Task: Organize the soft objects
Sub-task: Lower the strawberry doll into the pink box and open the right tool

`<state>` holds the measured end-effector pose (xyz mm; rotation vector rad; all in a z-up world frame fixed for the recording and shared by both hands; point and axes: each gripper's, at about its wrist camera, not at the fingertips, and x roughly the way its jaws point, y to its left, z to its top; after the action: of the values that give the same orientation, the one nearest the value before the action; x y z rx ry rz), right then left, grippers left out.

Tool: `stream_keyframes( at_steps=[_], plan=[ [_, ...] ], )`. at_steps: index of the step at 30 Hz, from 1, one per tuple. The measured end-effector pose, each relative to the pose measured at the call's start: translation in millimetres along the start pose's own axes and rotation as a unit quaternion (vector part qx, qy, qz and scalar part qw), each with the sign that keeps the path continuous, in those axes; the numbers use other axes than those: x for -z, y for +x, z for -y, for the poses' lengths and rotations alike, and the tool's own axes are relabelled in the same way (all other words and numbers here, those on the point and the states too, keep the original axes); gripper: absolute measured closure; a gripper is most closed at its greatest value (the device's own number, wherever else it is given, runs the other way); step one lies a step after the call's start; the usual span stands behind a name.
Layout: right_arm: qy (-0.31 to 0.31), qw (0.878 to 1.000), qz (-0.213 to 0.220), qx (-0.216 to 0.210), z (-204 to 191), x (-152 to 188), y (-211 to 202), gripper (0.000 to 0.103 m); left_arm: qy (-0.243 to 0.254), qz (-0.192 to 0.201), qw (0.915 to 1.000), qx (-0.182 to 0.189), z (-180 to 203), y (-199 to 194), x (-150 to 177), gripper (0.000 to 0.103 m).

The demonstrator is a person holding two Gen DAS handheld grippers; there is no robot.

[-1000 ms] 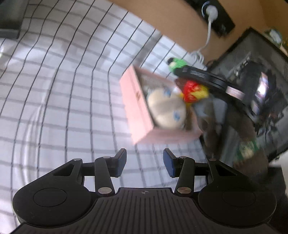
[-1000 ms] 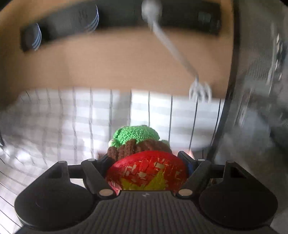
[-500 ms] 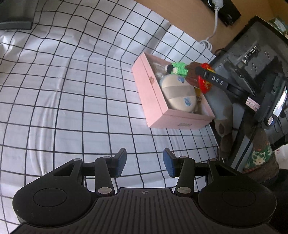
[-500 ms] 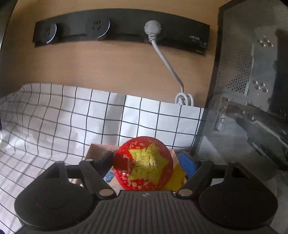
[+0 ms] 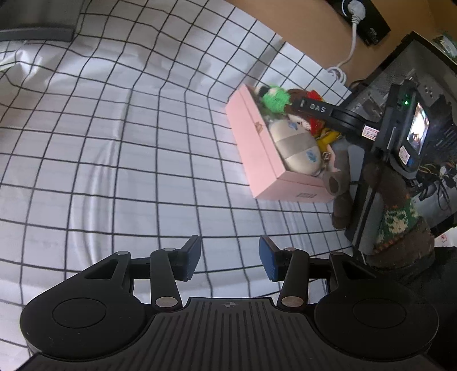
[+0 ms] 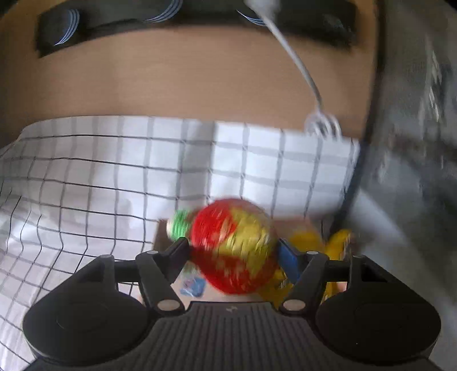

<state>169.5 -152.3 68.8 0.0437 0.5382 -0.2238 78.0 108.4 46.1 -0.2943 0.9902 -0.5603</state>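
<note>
On the checked worktop (image 5: 142, 142) our left tool (image 5: 230, 258) gapes idle while our right tool (image 6: 232, 251) pinches the ball (image 6: 231, 251), which may roll past the crowded pink box (image 5: 254, 137).

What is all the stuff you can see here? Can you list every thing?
box: one, pink, on the checked cloth, open top.
ball: one, red and yellow, between the right gripper's fingers, over the box.
green toy: one, green knit, at the box's far end.
pillow toy: one, cream with a grey band, inside the box.
yellow toy: one, yellow, in the box beside the pillow toy.
cloth: one, white with black grid, covering the table.
power strip: one, black, on the tan wall.
cable: one, white, plugged into the strip.
computer case: one, black, right of the box.
left gripper: one, black, blue pads, empty.
right gripper: one, black, around the ball.
sleeve: one, brown and green knit.
</note>
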Motion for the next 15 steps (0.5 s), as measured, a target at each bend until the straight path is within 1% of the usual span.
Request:
stream_keyframes(
  at_steps=[2,3,6,8,9,12,15],
  plan=[
    [0.019,1.000,-0.009,-0.010,7.6,4.9,-3.1,0.037,0.005,-0.004,1.0000,-0.004,-3.5,0.0,1.8,0.054],
    [0.021,1.000,-0.005,-0.012,9.5,8.3,-8.1,0.037,0.009,-0.005,0.9999,-0.008,-4.1,0.9,2.7,0.054],
    [-0.002,1.000,0.019,0.014,9.4,19.8,-30.7,0.036,0.023,-0.013,0.9995,-0.016,-5.6,8.3,4.5,0.054],
    [-0.012,0.999,0.030,0.022,11.3,26.0,-48.4,0.028,0.029,-0.018,0.9994,-0.012,-5.9,14.4,6.2,0.054],
    [-0.014,0.999,0.031,0.026,12.5,29.5,-58.0,0.027,0.033,-0.019,0.9992,-0.009,-5.0,17.4,7.3,0.054],
    [-0.019,0.999,0.021,0.044,16.7,41.7,-84.6,0.026,0.061,-0.020,0.9980,-0.002,2.3,27.1,11.7,0.054],
    [-0.019,0.999,-0.007,0.049,22.5,60.6,-108.5,0.025,0.083,-0.016,0.9964,0.004,11.5,37.6,15.9,0.054]
  ],
)
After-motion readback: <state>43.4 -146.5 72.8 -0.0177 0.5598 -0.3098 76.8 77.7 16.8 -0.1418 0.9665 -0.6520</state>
